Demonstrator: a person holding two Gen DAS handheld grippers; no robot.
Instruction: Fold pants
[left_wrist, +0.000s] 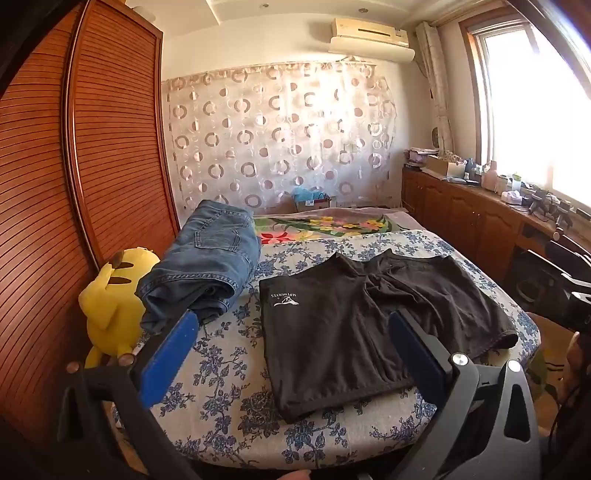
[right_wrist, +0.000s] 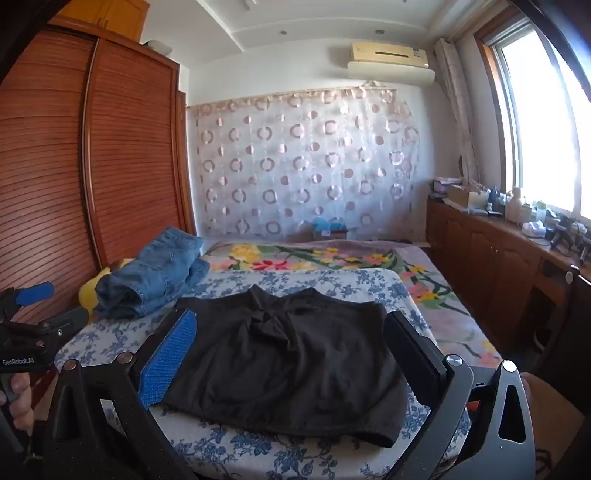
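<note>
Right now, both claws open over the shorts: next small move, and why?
Probably lower both claws to the near hem of the black shorts and pinch it. The left claw and right claw are open and empty, and the shorts lie flat, unfolded, on the bed.

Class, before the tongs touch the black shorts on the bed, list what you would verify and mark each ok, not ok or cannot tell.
1. Left tongs open and empty: ok.
2. Right tongs open and empty: ok.
3. Black shorts spread fully flat: not ok, cloth is bunched at the crotch.
4. Folded jeans clear of the shorts: ok, they lie apart, to the side.
5. Yellow plush toy off the folding area: ok.
6. Shorts' near hem within the bed edge: ok.
</note>
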